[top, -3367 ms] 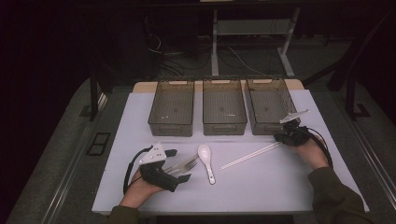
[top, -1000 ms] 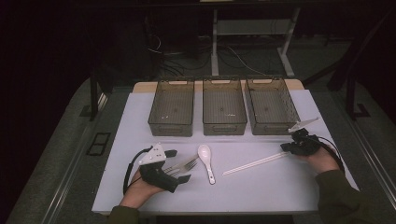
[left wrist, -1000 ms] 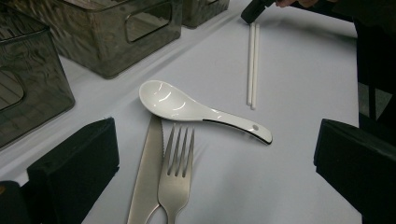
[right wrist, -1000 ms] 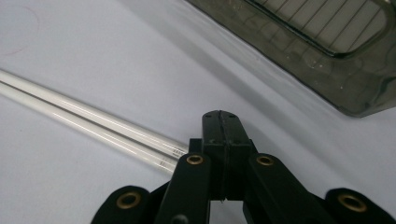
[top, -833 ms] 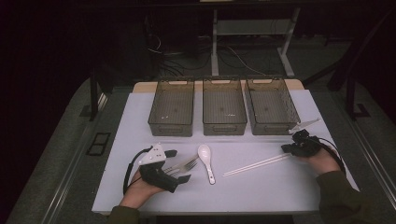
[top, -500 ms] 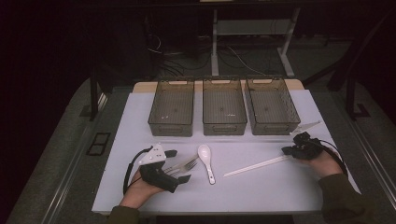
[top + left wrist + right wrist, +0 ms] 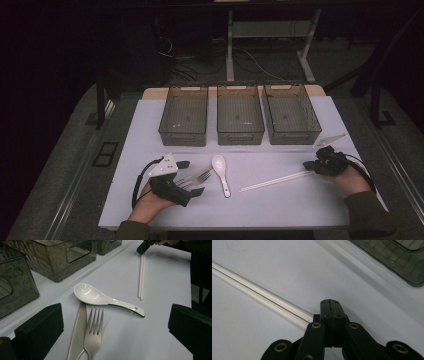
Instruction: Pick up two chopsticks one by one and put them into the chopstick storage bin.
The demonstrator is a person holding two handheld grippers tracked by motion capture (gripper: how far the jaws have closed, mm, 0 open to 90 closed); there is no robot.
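My left gripper (image 7: 189, 177) rests on the white table at the near left, open, its jaws on either side of a steel fork (image 7: 201, 176) and knife (image 7: 78, 335), not pressing them. The left gripper view shows the fork (image 7: 93, 332) between the two black jaws of that gripper (image 7: 113, 326). A white spoon (image 7: 220, 169) lies just past the fork's tines. My right gripper (image 7: 310, 167) at the near right is shut, jaws together. Its tip sits against the right end of a pair of white chopsticks (image 7: 275, 181), which run beside the jaws (image 7: 262, 296), not between them.
Three dark see-through bins (image 7: 182, 137) (image 7: 240, 136) (image 7: 292, 136) stand side by side at the back of the table, all looking empty. In the left gripper view, the right gripper's tip (image 7: 146, 244) meets the far end of the chopsticks (image 7: 141, 277).
My right gripper has come nearer and slightly right, away from the right bin, and the chopsticks' right end has swung nearer with it. The left gripper, fork, knife and spoon have stayed put.
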